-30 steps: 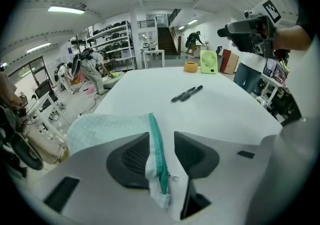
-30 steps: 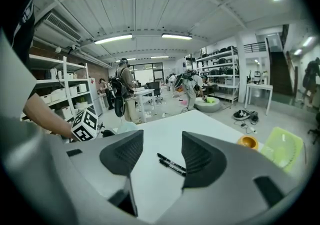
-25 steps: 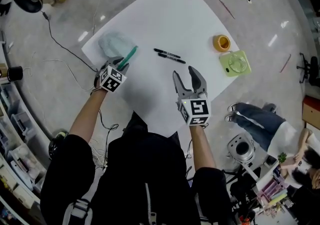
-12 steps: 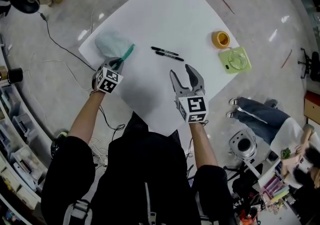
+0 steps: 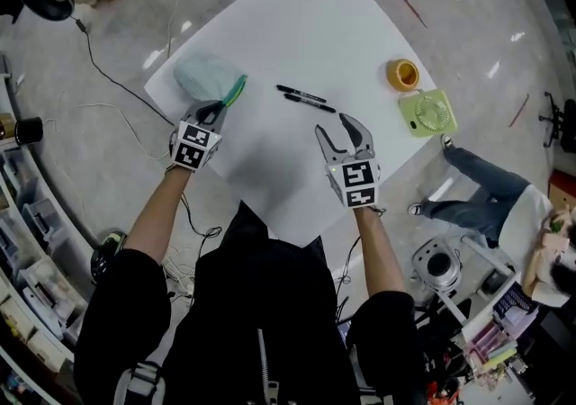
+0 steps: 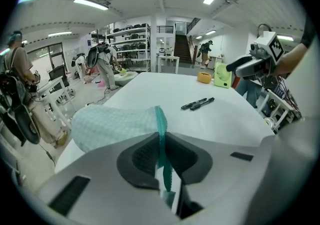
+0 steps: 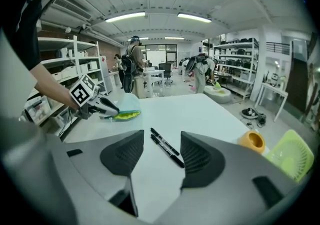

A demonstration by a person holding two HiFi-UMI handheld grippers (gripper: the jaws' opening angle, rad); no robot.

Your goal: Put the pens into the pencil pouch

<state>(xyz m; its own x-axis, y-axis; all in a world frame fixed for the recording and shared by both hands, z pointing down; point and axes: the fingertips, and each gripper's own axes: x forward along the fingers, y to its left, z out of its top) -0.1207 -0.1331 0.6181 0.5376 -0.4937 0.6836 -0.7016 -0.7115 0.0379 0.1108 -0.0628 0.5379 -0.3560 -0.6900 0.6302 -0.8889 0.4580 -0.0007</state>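
A pale mint mesh pencil pouch (image 5: 202, 78) (image 6: 112, 125) with a green zipper edge lies near the white table's left corner. My left gripper (image 5: 215, 109) (image 6: 161, 155) is shut on that green zipper edge (image 6: 160, 129), lifting it a little. Two black pens (image 5: 304, 99) (image 7: 166, 147) lie side by side in the middle of the table. My right gripper (image 5: 345, 131) (image 7: 157, 158) hovers open just short of the pens, with nothing between its fingers. In the right gripper view the pouch (image 7: 126, 107) shows held at its mouth by the left gripper.
An orange tape roll (image 5: 402, 76) (image 7: 251, 140) and a small light-green fan (image 5: 425, 112) (image 7: 291, 157) sit near the table's right corner. Cables run over the floor at left and top. A seated person's legs (image 5: 486, 192) are close to the table's right edge.
The left jaws have closed on the pouch's green zipper edge and raised it slightly. The right gripper has come down toward the pens, staying open.
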